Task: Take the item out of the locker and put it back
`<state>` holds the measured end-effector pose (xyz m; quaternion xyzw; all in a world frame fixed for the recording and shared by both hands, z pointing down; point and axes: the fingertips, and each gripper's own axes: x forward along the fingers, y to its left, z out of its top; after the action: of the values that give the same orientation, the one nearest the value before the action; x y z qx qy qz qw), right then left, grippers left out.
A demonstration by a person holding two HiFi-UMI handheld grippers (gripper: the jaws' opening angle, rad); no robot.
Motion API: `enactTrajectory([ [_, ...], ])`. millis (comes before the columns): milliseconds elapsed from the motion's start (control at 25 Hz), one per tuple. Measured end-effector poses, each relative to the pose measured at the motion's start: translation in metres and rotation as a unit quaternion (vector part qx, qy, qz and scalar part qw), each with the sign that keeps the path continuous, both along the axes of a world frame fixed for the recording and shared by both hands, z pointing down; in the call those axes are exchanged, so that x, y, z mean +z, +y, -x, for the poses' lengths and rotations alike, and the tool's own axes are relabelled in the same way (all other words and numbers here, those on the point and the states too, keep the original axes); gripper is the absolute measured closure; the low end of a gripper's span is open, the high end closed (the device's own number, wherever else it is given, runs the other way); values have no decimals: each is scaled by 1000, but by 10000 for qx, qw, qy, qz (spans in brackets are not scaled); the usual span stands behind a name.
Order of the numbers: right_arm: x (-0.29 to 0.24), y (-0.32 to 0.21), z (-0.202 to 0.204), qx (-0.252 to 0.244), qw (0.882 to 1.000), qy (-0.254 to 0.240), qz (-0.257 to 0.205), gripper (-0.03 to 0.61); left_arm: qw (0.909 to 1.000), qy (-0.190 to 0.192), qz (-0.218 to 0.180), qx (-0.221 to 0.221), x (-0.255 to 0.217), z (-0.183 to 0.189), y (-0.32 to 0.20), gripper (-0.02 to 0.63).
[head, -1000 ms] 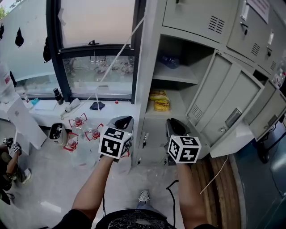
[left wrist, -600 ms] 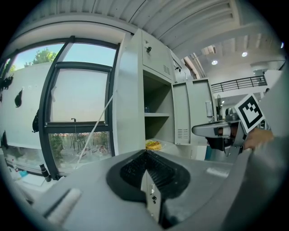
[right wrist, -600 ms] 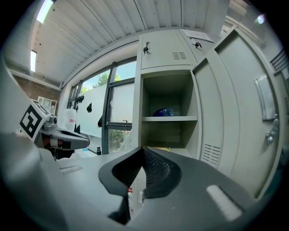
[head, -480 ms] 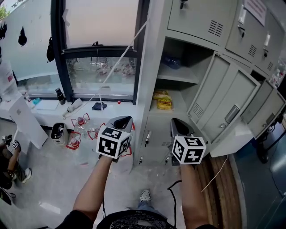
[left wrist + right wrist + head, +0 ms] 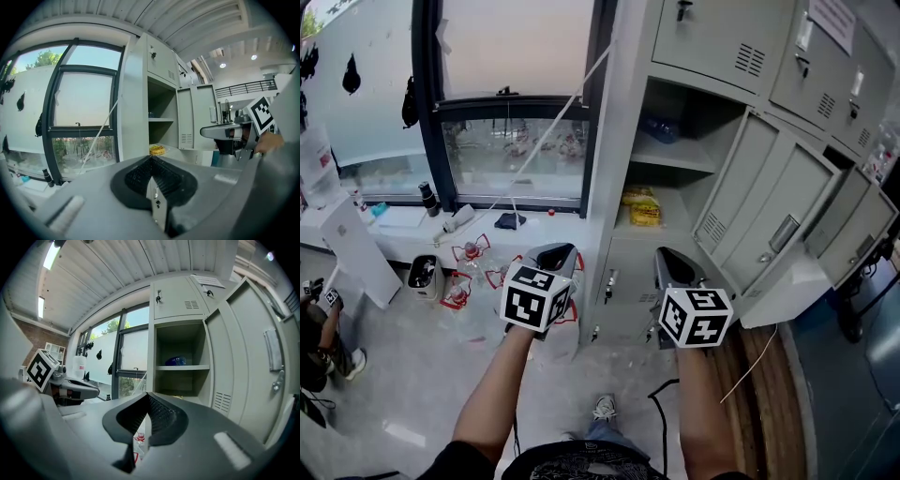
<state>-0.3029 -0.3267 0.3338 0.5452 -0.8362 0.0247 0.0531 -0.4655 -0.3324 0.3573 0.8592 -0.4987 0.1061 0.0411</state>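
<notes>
The grey locker (image 5: 623, 112) stands in front of me with one door (image 5: 759, 211) swung open to the right. On its lower shelf lies a yellow packet (image 5: 639, 208), also seen as the yellow packet (image 5: 157, 149) in the left gripper view. A blue bottle (image 5: 661, 129) lies on the upper shelf, and the right gripper view shows the same blue bottle (image 5: 178, 361). My left gripper (image 5: 559, 255) and right gripper (image 5: 671, 266) hover side by side below the opening, well short of it. Both are shut and hold nothing.
Left of the locker is a window with a white sill (image 5: 412, 234) carrying small items. Several bottles in red frames (image 5: 469, 258) stand on the floor below. A person (image 5: 317, 333) crouches at the far left. More locker doors (image 5: 862, 234) hang open at right.
Both grippers have stayed almost in place; the left one has drifted slightly left. The head view has shifted a little.
</notes>
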Motion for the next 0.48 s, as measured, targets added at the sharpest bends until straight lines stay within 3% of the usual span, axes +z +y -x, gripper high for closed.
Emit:
enactTrajectory([
  [480, -2, 13, -4, -4, 10000, -68, -21, 555, 10000, -13, -4, 37, 0, -7, 12, 614],
])
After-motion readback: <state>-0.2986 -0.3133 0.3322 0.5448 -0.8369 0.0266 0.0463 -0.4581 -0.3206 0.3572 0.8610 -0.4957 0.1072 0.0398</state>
